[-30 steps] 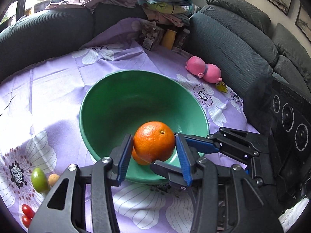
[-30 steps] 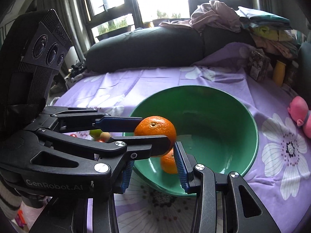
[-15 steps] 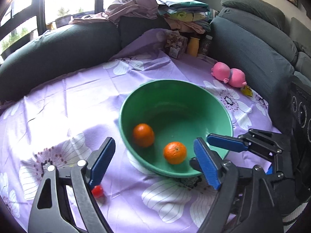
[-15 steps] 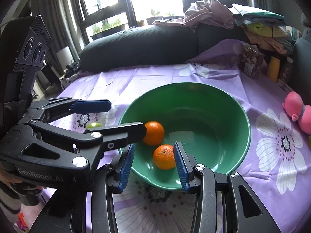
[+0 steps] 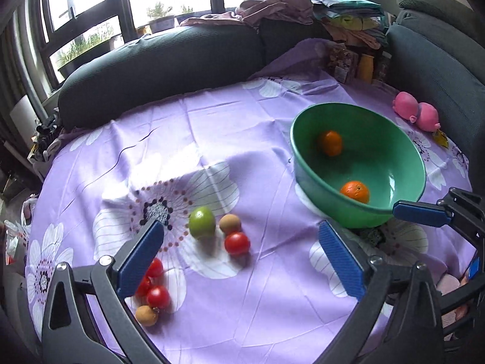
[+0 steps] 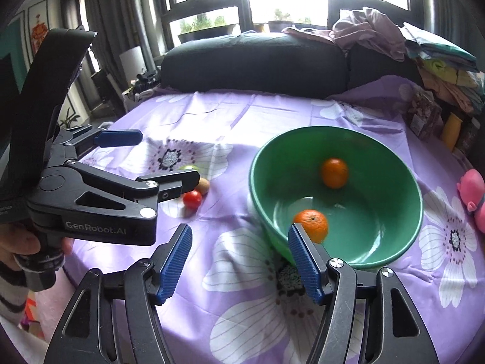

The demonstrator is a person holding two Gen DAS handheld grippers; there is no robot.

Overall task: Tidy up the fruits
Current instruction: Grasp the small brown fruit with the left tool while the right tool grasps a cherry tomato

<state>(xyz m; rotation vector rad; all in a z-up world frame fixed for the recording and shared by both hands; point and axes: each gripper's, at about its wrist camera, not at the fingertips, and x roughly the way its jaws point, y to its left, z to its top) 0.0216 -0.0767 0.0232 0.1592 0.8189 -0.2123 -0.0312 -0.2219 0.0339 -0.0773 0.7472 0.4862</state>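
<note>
A green bowl point(image 5: 306, 163) point(image 6: 406, 242) on the purple flowered cloth holds two oranges point(image 5: 355, 191) point(image 5: 331, 143), also seen in the right wrist view point(image 6: 312, 224) point(image 6: 334, 173). On the cloth lie a green lime point(image 5: 202, 222), a brown fruit point(image 5: 230, 224), a red tomato point(image 5: 237, 243) point(image 6: 192, 199), three small tomatoes point(image 5: 157, 296) and another brown fruit point(image 5: 146, 315). My left gripper point(image 5: 239, 253) is open and empty above the cloth, close to the loose fruit. My right gripper point(image 6: 239, 267) is open and empty at the bowl's near left rim.
A dark sofa point(image 5: 169, 57) curves around the back and right. A pink pig toy point(image 5: 416, 115) lies right of the bowl. Clothes point(image 5: 303, 3) are piled on the sofa; jars and a packet point(image 5: 354, 63) stand at the cloth's far corner.
My left gripper opened and let the orange go into the bowl, then swung back and left toward the loose fruit. The orange rolled to the bowl's far side. My right gripper pulled back slightly.
</note>
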